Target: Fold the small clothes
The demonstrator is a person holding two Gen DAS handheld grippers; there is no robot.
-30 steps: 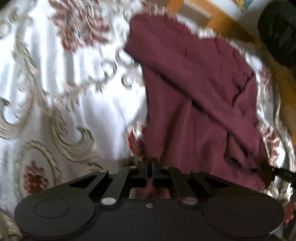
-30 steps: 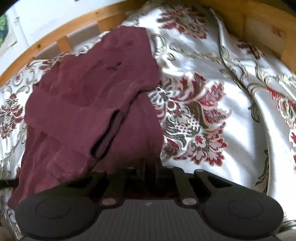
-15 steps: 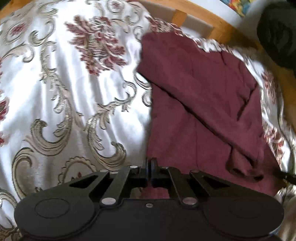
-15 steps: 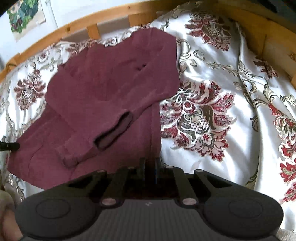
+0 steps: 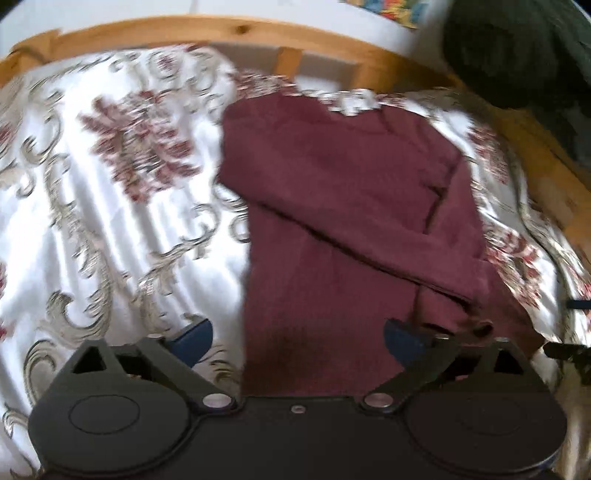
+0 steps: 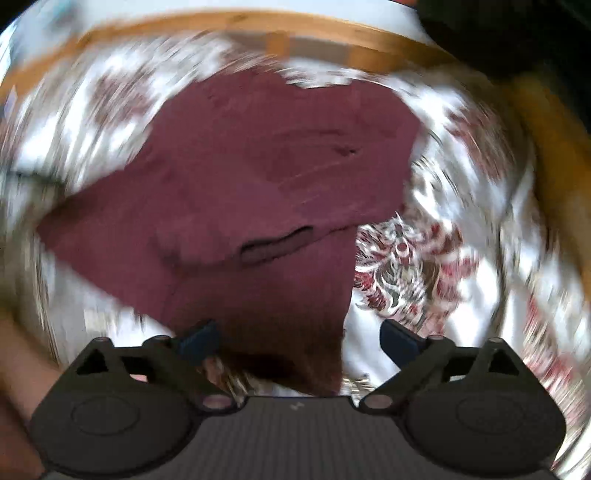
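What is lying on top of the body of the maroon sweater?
A sleeve is folded diagonally across the maroon sweater, its cuff near the hem. The part of the body beneath the sleeve is covered, and so is the patterned bedspread under the sweater.

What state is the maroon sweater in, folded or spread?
Partly folded. The maroon sweater lies on the floral bedspread with one sleeve crossed over its body; the hem is not yet folded up.

A white bedspread point(image 5: 92, 236) patterned with dark red flowers and grey-gold scrolls covers the bed, a curved pale wooden rail point(image 5: 221, 31) runs along its far side against a white wall point(image 5: 110, 11), daylight falling across the cloth.
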